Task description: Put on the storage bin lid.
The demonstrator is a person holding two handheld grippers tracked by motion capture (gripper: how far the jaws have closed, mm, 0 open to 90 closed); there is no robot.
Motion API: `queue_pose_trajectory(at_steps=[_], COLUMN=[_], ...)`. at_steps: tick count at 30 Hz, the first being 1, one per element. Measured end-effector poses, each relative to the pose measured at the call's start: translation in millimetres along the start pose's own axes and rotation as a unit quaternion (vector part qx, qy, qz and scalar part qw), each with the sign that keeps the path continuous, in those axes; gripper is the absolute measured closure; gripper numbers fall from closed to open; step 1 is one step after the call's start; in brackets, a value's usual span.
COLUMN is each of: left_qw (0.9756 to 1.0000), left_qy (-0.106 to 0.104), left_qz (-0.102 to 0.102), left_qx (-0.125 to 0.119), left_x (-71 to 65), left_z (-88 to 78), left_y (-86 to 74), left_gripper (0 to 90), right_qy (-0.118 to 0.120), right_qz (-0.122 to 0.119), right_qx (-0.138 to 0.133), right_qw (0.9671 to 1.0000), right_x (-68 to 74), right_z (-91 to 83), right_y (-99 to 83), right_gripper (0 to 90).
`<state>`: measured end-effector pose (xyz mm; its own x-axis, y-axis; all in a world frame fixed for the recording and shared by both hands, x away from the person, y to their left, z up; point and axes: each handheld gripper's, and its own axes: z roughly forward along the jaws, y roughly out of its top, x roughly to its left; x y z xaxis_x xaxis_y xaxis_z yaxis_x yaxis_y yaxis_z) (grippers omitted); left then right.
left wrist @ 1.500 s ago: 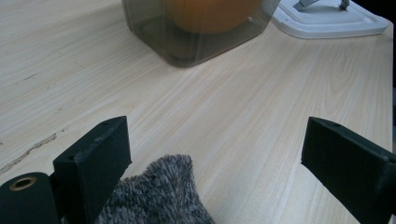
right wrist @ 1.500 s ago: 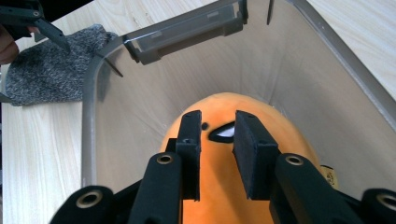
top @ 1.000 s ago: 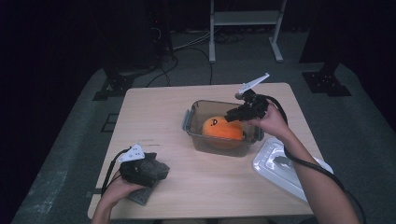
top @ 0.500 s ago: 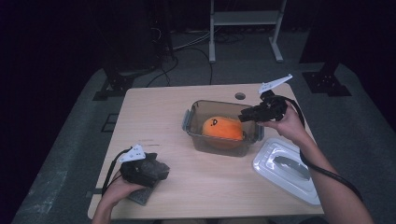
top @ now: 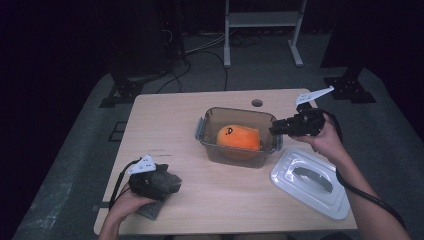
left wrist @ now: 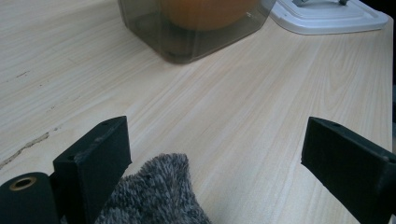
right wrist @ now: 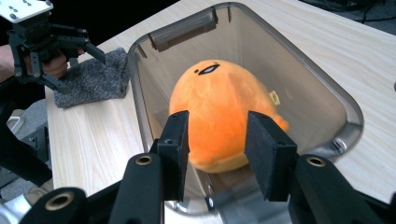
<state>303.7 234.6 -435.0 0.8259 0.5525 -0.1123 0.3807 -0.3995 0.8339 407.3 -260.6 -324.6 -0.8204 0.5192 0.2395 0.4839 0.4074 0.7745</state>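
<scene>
Now your right gripper [top: 278, 127] is hovering at the clear container's [top: 212, 142] right rim, its jaws just opening, empty, the orange plush [top: 238, 138] lying inside. Your left gripper [top: 170, 181], jaws wide apart, is resting over the grey cloth [left wrist: 156, 198] near the table's [top: 165, 120] front left corner.

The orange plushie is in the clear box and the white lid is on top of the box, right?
Not quite. The orange plushie is in the clear box, but the white lid lies on the table beside the box, as the high view shows.
</scene>
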Motion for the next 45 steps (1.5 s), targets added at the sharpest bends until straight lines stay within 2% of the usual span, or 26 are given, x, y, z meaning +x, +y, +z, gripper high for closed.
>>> queue_pose_trajectory(at_steps=[15, 24, 31, 45], left_qw=[1.0000, 1.0000, 1.0000, 1.0000], left_qy=[0.001, 0.001, 0.001, 0.001], left_qz=[0.000, -0.001, -0.001, -0.003], left_qx=[0.002, 0.003, 0.003, 0.003], left_x=[0.0, -0.2, -0.1, -0.4], left_z=[-0.5, -0.1, -0.4, 0.0], left_y=[-0.2, -0.4, -0.6, -0.8], left_gripper=[7.3, 7.3, 7.3, 7.3], right_qy=[-0.012, -0.014, -0.022, -0.025], right_qz=[0.022, 0.031, 0.046, 0.057], right_qx=[-0.020, -0.029, -0.021, -0.025], right_qw=[0.9995, 0.9990, 0.9985, 0.9978], right_x=[-5.1, -8.4, -13.2, -18.1], right_z=[-26.5, -31.7, -35.6, -38.2], right_y=[-31.2, -51.1, -74.2, -102.1], right_gripper=[56.2, 53.5, 50.2, 47.8])
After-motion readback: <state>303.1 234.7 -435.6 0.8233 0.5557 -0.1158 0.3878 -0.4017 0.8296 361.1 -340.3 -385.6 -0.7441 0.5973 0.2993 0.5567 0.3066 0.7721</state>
